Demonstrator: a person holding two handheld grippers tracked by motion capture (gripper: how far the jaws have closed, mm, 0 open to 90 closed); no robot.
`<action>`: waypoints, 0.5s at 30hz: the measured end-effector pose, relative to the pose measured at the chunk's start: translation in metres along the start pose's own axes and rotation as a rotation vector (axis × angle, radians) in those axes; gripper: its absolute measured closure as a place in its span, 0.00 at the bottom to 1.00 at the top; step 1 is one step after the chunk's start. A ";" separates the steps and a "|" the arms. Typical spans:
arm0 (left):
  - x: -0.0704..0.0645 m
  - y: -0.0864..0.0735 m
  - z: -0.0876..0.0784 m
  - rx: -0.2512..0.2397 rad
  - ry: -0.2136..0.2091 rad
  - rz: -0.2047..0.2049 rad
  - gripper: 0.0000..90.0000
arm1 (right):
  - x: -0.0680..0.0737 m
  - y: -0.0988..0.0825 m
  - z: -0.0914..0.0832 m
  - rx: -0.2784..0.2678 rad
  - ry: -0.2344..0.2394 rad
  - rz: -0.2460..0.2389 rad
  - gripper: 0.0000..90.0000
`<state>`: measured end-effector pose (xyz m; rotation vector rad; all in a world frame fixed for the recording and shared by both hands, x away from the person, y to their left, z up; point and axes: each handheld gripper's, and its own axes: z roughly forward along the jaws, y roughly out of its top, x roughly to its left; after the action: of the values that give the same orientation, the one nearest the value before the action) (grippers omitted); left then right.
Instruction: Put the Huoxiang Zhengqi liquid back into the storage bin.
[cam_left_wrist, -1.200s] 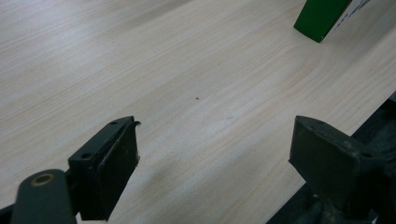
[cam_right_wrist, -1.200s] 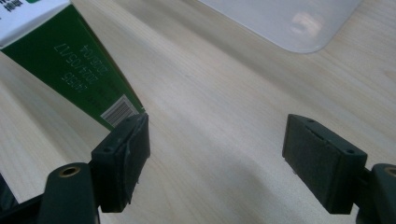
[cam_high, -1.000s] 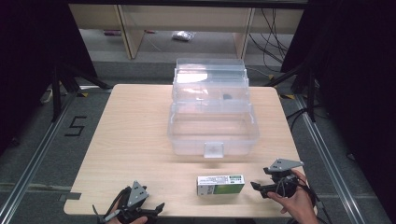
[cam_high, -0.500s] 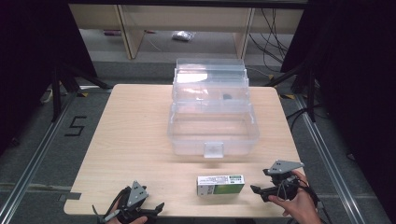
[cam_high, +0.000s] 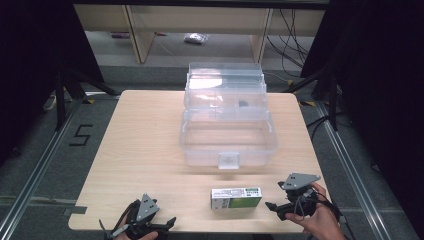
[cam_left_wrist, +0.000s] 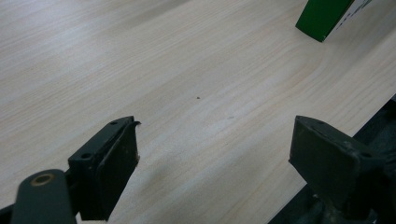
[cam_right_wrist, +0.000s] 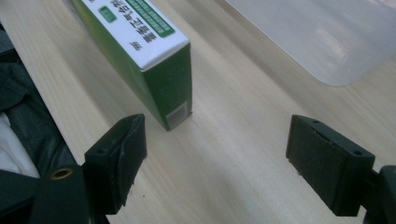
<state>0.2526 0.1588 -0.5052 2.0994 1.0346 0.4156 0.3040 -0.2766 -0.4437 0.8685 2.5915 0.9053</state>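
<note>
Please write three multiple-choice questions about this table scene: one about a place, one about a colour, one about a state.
1. Where does the small box lie?
A. inside the clear case
B. on the table, in front of the clear case
C. on the floor

2. What colour are the small box's sides?
A. green
B. red
C. blue

3. How is the right gripper?
A. shut on the box
B. open, holding nothing
C. shut, empty

Answers:
1 B, it rests on the wooden table nearer the person than the clear case.
2 A, the right gripper view shows green.
3 B, its jaws stand wide apart.

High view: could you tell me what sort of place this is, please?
Probably a lab recording station: a wooden table on a rail-framed floor marked "5", loose cables behind, and a hand-held gripper poised over it.
</note>
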 end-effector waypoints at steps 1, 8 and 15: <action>0.001 0.000 0.001 0.002 0.026 0.015 0.16 | 0.000 0.001 0.001 -0.011 -0.007 -0.020 0.24; 0.003 0.001 -0.001 0.037 -0.001 0.041 0.16 | 0.009 0.015 0.000 0.013 0.016 -0.087 0.23; 0.003 0.000 -0.002 0.036 0.005 0.032 0.16 | 0.017 0.034 0.006 0.059 0.020 -0.158 0.22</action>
<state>0.2539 0.1622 -0.5037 2.1506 1.0188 0.4207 0.3088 -0.2422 -0.4278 0.6606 2.6716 0.8022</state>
